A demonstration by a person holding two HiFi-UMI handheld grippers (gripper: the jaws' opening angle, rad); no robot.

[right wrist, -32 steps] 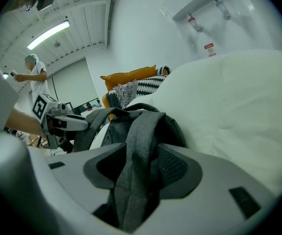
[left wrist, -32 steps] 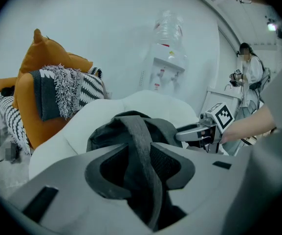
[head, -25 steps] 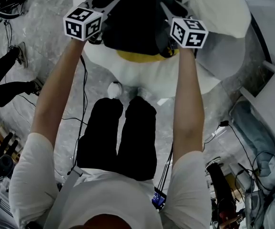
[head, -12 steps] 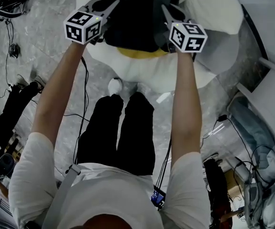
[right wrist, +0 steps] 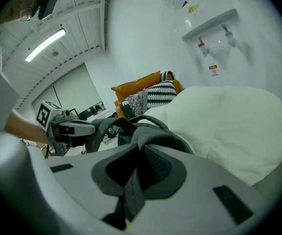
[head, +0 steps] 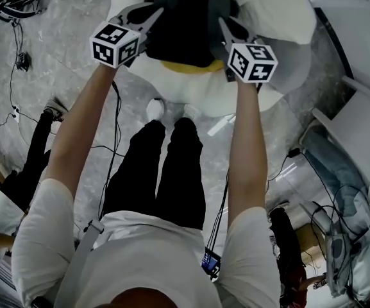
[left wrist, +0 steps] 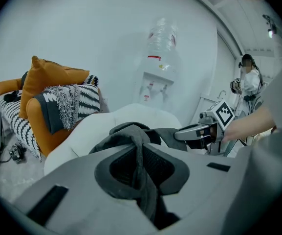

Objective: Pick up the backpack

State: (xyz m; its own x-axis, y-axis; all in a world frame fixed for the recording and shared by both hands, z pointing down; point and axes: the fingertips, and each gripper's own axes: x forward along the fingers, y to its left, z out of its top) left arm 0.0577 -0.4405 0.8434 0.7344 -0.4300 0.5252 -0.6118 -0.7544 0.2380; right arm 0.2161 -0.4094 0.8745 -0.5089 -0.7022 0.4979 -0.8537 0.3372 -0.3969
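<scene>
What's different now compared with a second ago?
Both claws have just been closing: the left claw and right claw each now pinch a strap of the backpack and have begun lifting it. The white beanbag underneath stayed put.

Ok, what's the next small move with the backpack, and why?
Probably raise both together: the left gripper and right gripper have just closed their jaws, each on a strap, and the backpack looks not yet clear of the white cushion.
</scene>
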